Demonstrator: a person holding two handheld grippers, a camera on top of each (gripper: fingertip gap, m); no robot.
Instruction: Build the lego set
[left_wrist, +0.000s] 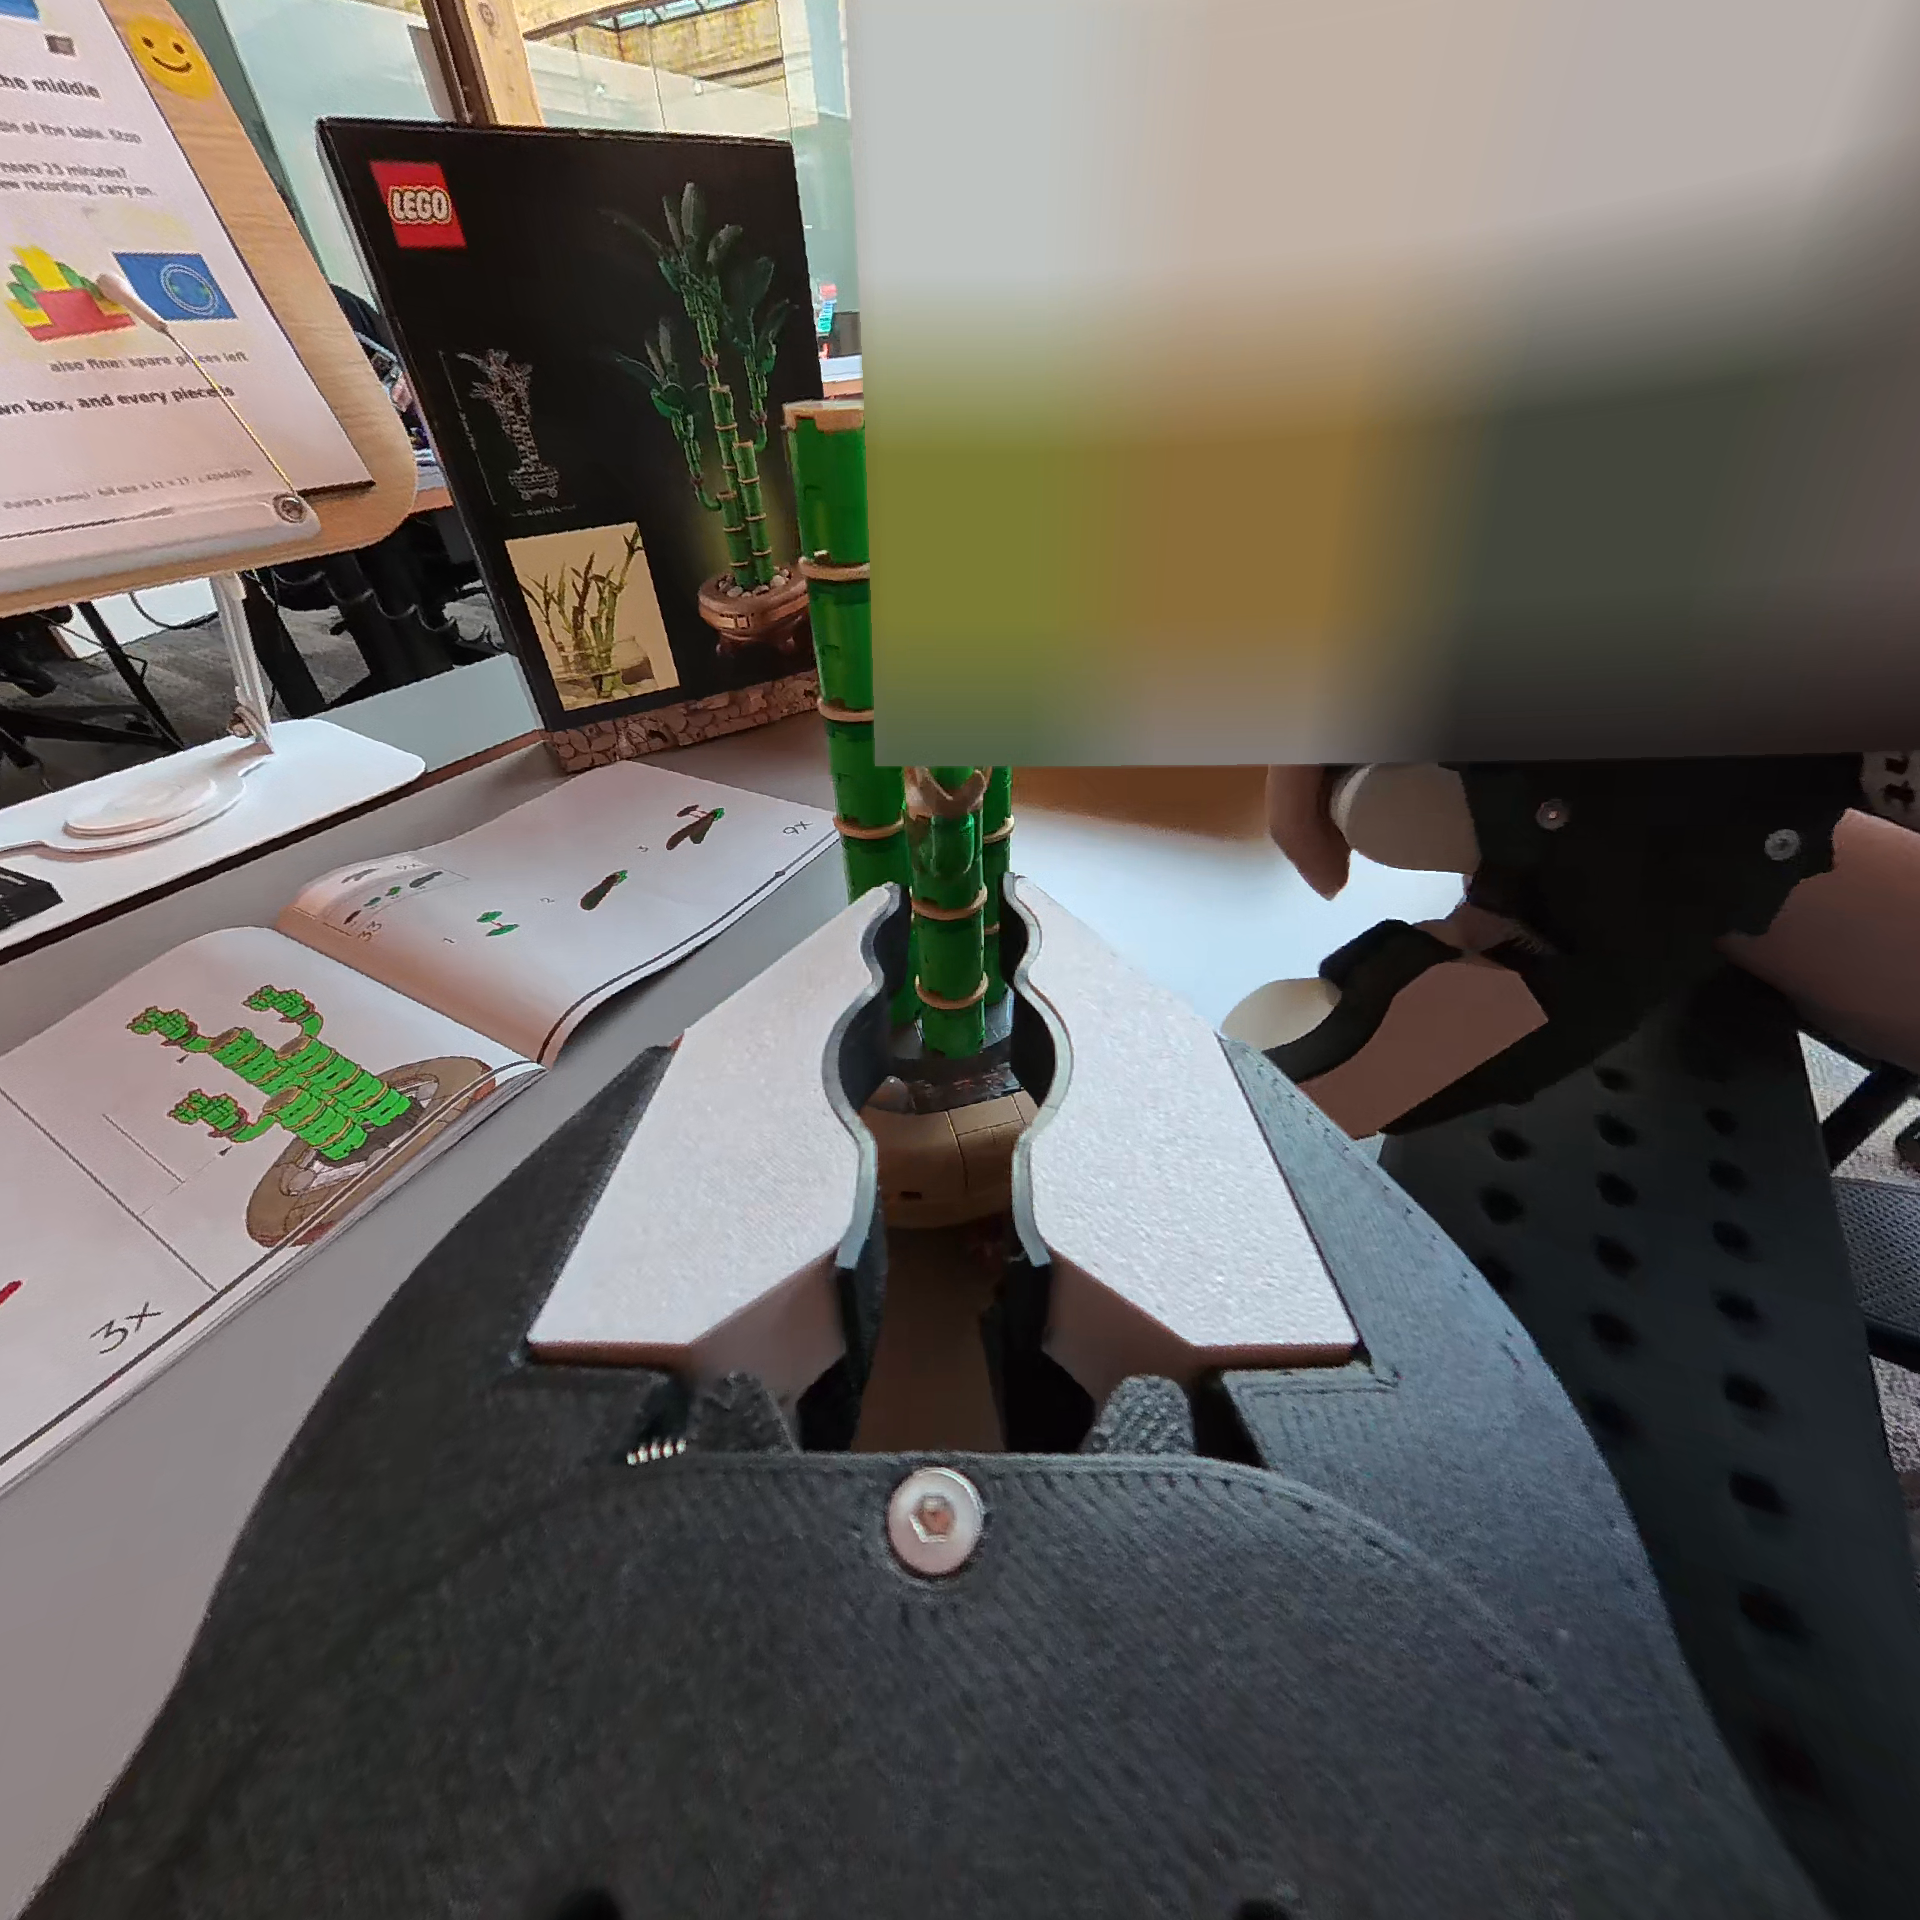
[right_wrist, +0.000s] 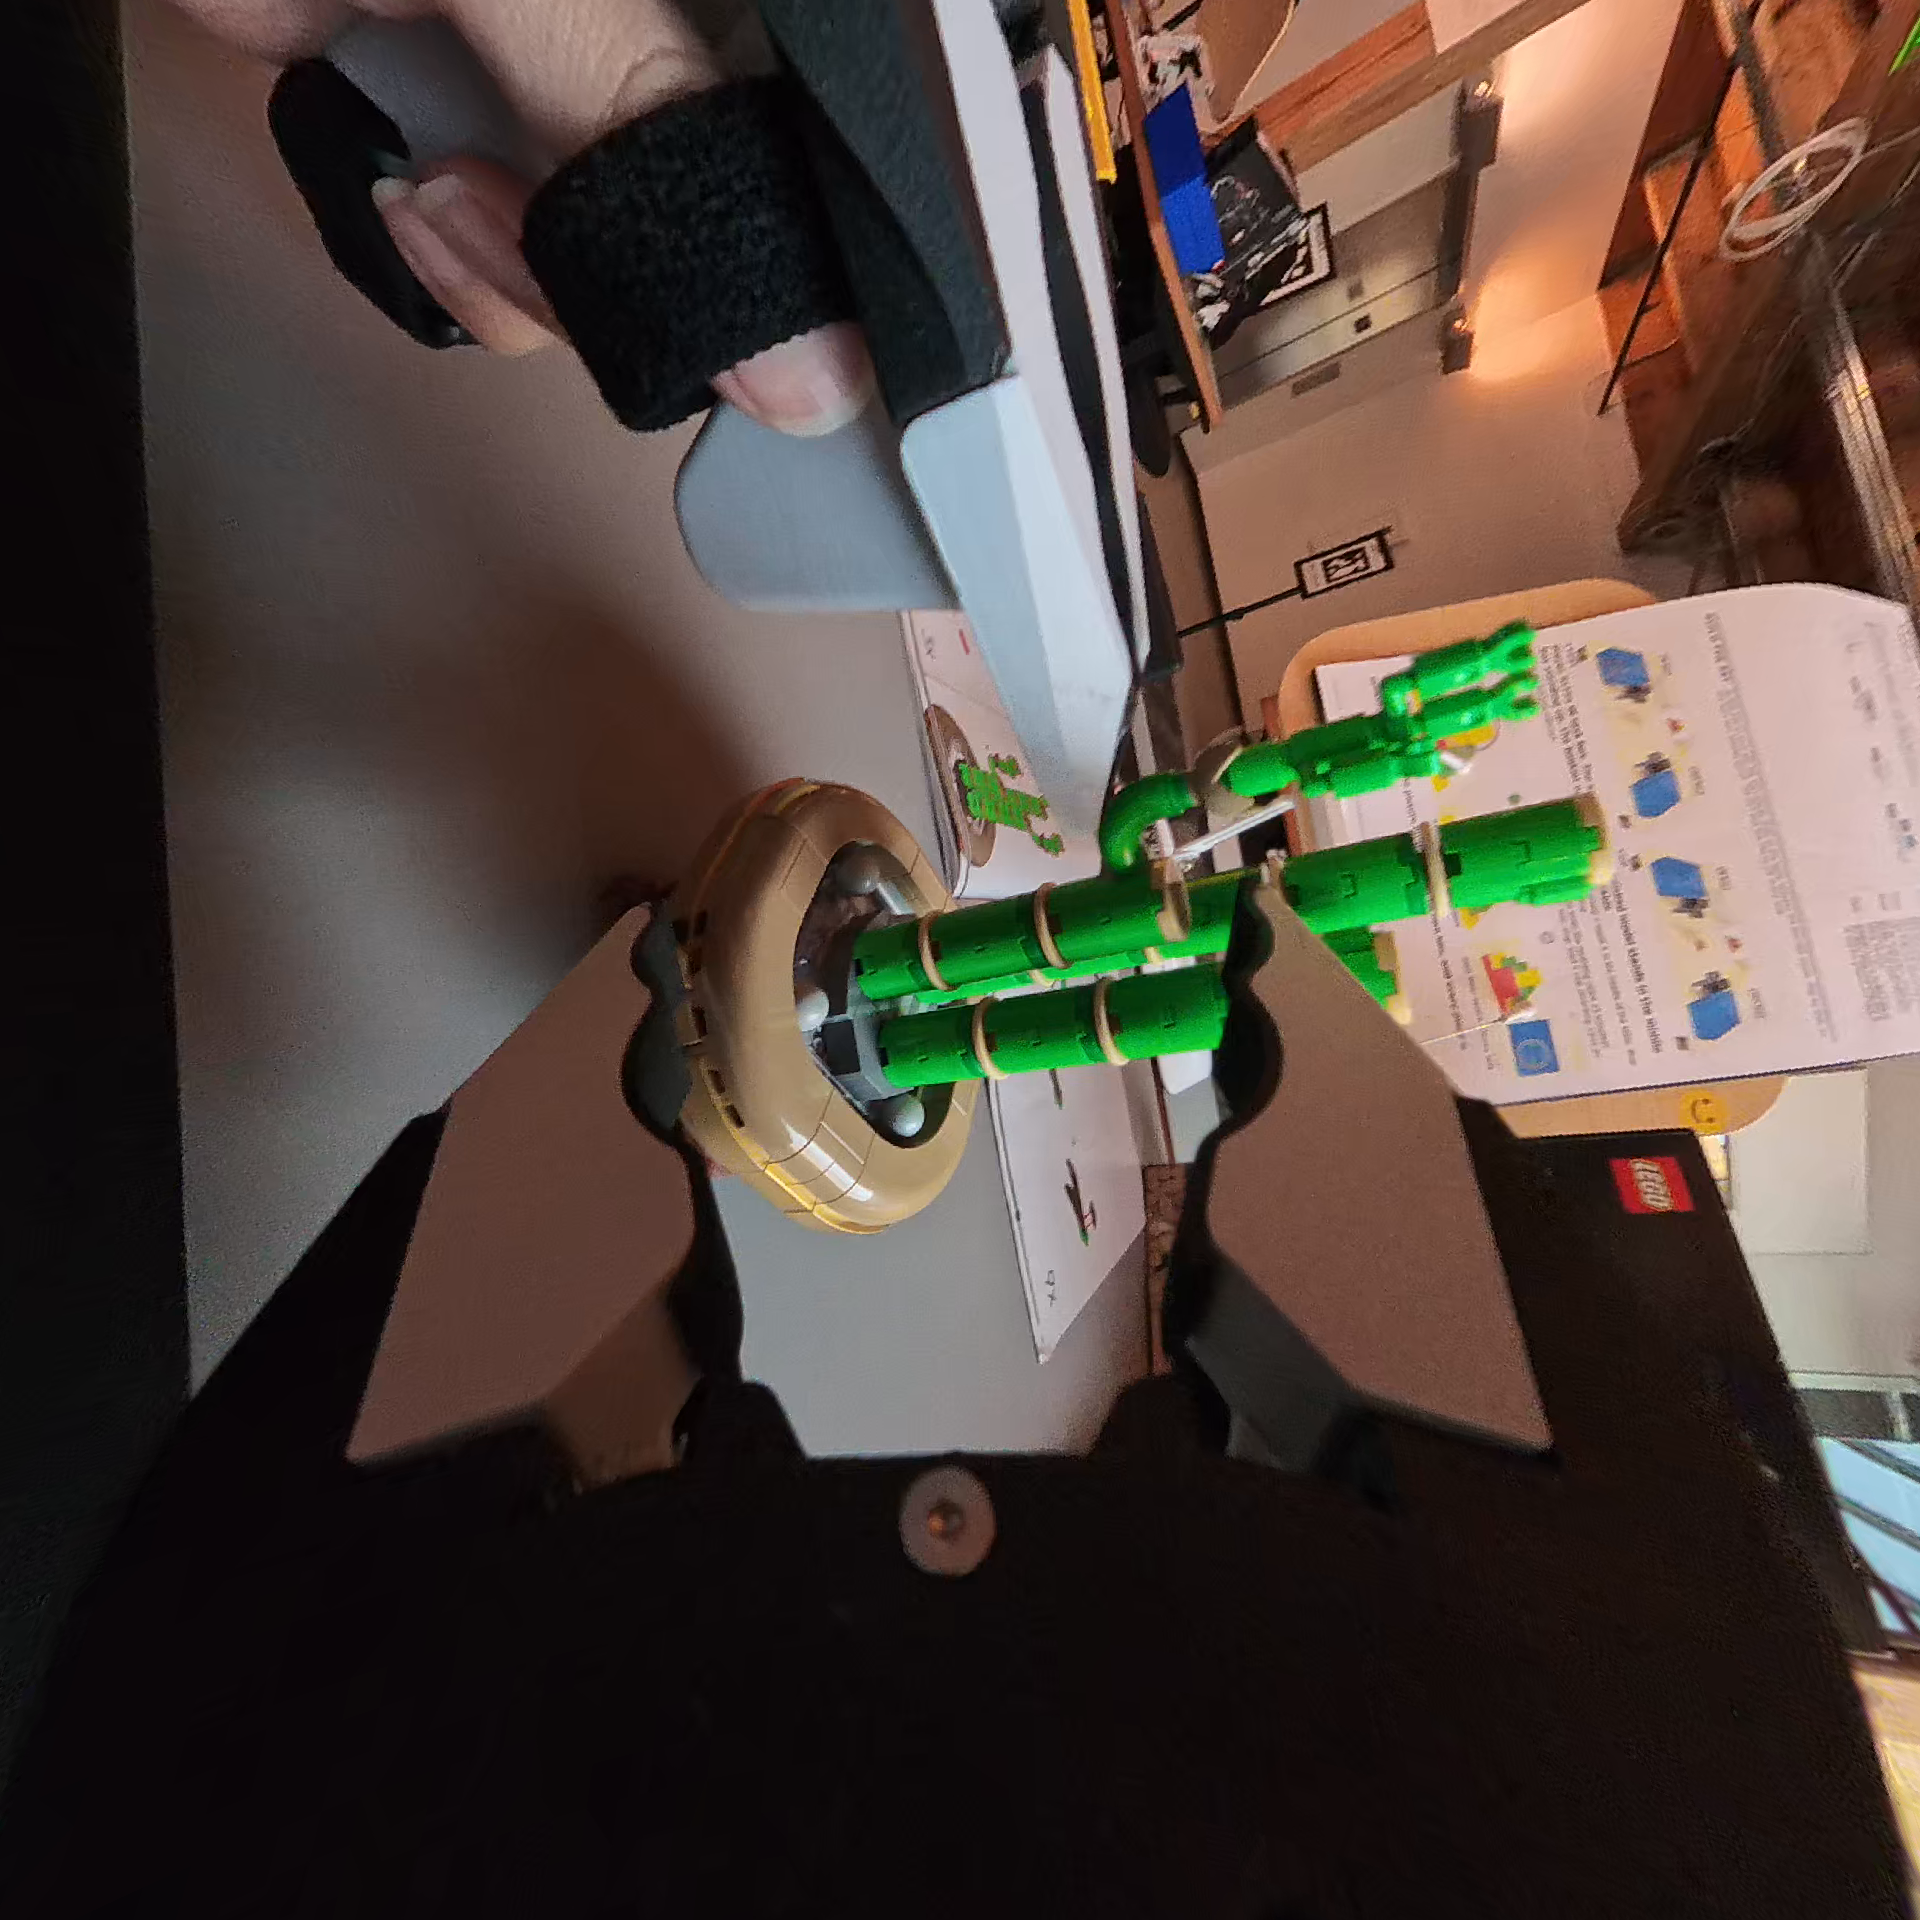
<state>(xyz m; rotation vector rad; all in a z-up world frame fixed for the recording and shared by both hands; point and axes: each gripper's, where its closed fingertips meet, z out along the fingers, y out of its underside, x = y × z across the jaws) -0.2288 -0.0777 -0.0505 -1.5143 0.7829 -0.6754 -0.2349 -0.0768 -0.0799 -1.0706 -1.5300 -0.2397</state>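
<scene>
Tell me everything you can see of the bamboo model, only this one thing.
The bamboo model is built of plastic bricks: bright green stalks in segments, with tan rings between them, rising from a round tan pot with dark and grey pieces inside. One side shoot curves off and ends in small green branches. It stands upright on the table. The left gripper has its fingers on either side of the stalks; the right gripper spans pot to stalks.

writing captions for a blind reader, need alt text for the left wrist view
The left gripper points at a green bamboo model in a tan pot, its stalks between the fingertips. An open instruction booklet and the black set box lie left.
</scene>
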